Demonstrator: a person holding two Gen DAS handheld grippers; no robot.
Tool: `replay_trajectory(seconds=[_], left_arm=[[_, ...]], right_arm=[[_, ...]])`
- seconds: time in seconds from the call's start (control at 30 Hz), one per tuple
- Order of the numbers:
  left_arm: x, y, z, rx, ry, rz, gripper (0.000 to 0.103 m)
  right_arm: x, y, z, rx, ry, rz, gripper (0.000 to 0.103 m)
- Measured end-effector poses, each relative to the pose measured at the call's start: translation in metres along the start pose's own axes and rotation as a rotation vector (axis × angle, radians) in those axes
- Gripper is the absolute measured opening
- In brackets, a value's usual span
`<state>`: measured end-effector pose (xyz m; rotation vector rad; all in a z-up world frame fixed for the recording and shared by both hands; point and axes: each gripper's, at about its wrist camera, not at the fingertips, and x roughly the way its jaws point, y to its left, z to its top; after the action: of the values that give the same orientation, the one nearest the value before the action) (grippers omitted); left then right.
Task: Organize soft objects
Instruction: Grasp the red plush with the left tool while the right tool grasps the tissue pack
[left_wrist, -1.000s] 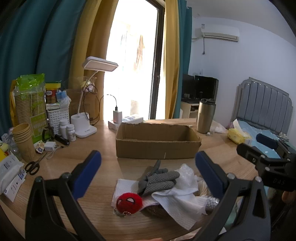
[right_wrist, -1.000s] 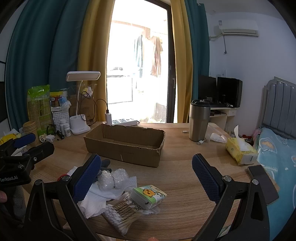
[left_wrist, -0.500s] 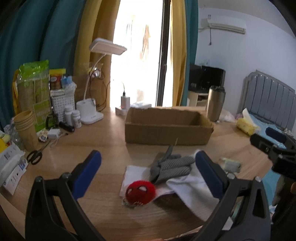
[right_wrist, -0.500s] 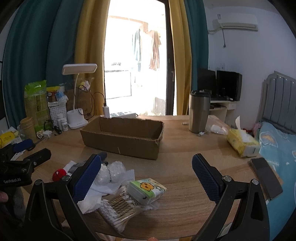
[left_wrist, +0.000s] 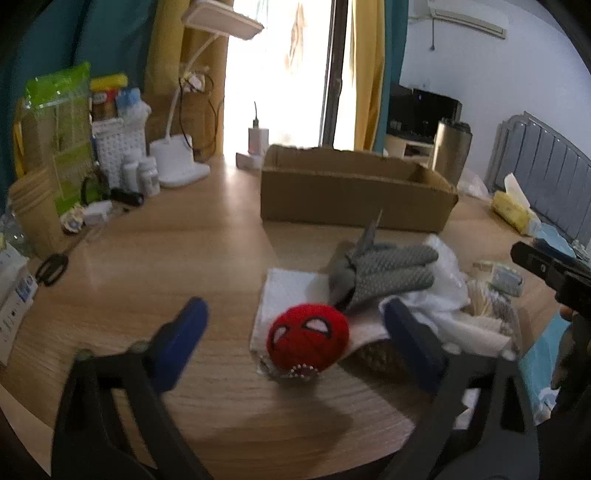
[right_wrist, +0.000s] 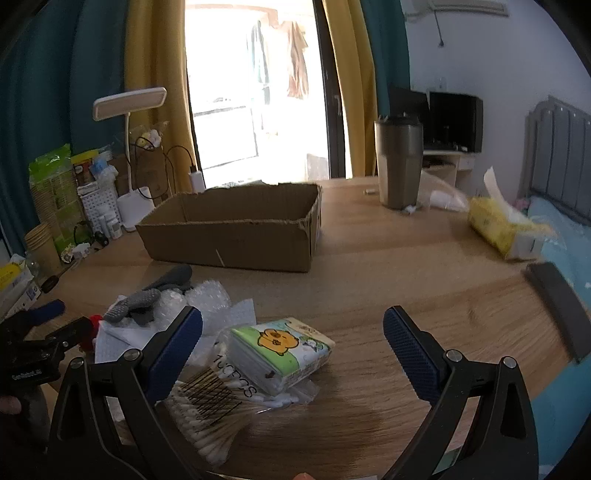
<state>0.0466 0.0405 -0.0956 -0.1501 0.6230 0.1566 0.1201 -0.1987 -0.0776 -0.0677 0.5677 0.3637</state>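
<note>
While both tongs gape: one red plush ball (left_wrist: 307, 339), one cardboard box (left_wrist: 354, 190)

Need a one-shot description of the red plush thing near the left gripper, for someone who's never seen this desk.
Start at the open cardboard box mid-table; the pile of soft items lies just in front of it. At the pile's near edge, beside the grey knit glove, sits the red ball. It is the only red item, round, with a white-eyed spider mask face.
</note>
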Motion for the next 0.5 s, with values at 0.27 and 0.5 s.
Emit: replay_trajectory(seconds=[0.27,0.5], left_arm=[[0.01,0.001,-0.007,-0.019,0.061,-0.06,0.066],[0.009,0.003,-0.007,-0.025,0.068,-0.088,0.049]], right_arm=[[0.013,-0.002,-0.004,0.029,0.041,0.034,0.1],[0.021,-0.008,-0.009,0.07,0.077,0.047,0.094]])
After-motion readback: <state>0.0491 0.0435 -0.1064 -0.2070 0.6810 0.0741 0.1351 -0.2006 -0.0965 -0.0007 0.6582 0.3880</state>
